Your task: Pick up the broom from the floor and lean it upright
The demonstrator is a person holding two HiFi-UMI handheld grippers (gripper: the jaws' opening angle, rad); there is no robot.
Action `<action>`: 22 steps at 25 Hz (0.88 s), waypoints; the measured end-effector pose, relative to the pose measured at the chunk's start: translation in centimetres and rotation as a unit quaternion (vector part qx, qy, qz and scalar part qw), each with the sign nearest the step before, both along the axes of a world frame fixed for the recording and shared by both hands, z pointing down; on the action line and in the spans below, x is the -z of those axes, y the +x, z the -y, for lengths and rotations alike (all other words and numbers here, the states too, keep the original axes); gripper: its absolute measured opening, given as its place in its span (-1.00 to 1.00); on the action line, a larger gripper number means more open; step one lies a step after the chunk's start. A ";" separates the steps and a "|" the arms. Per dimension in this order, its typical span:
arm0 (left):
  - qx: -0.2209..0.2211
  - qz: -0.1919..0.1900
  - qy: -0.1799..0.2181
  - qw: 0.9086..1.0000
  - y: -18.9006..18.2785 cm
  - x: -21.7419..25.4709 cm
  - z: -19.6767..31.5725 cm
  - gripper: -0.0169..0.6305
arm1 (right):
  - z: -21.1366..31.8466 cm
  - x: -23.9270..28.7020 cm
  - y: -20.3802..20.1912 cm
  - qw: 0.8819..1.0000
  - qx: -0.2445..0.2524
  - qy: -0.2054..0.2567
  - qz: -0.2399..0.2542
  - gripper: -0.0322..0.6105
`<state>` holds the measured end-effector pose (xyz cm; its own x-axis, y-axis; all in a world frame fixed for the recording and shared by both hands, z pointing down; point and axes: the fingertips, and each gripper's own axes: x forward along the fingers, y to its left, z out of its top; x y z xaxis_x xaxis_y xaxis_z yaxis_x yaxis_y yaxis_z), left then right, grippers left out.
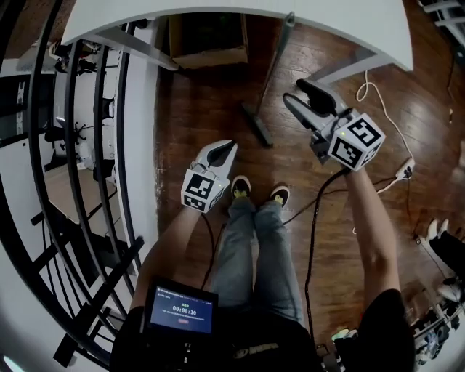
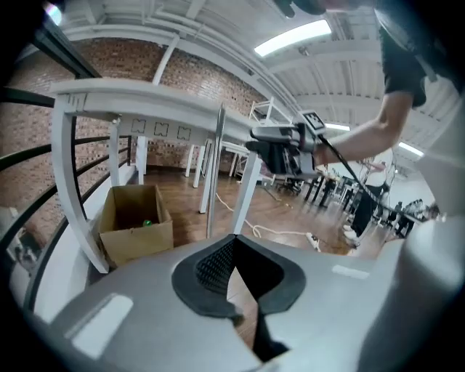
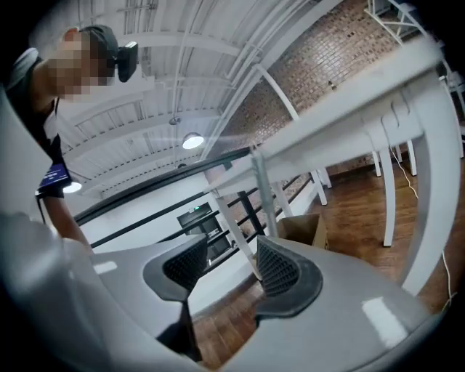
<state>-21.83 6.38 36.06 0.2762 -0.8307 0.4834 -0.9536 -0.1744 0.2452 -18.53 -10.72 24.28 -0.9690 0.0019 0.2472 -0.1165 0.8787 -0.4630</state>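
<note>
Wood floor point(image 1: 203, 109); broom point(image 1: 274, 71) far, leaning on table point(image 1: 218, 11) edge, so standing unaided; left gripper point(image 1: 229, 147) closed, empty; right gripper point(image 1: 292, 92) wide apart, empty, near handle.

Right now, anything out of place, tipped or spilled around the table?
Nothing spilled or damaged. The broom leans tilted against the edge of the white table, its head on the wood floor. The only loose clutter is a white cable with a power strip, trailing across the floor at the right of the head view.
</note>
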 end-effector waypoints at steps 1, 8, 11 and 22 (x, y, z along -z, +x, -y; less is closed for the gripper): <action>0.005 -0.017 0.014 1.000 0.6 2.9 -0.2 -0.91 | -1.6 1.8 1.2 1.000 0.009 0.002 0.004 -0.22; -0.008 -0.069 0.096 0.993 6.7 22.7 -2.6 -0.91 | -11.4 17.7 8.2 0.995 0.004 0.083 0.060 -0.45; -0.004 -0.070 0.124 0.990 8.3 28.9 -2.8 -0.90 | -13.3 22.8 10.5 0.992 -0.032 0.099 0.073 -0.55; 0.033 -0.047 0.215 0.975 12.8 41.6 -5.1 -0.90 | -18.9 29.6 14.6 0.979 -0.144 0.104 0.103 -0.89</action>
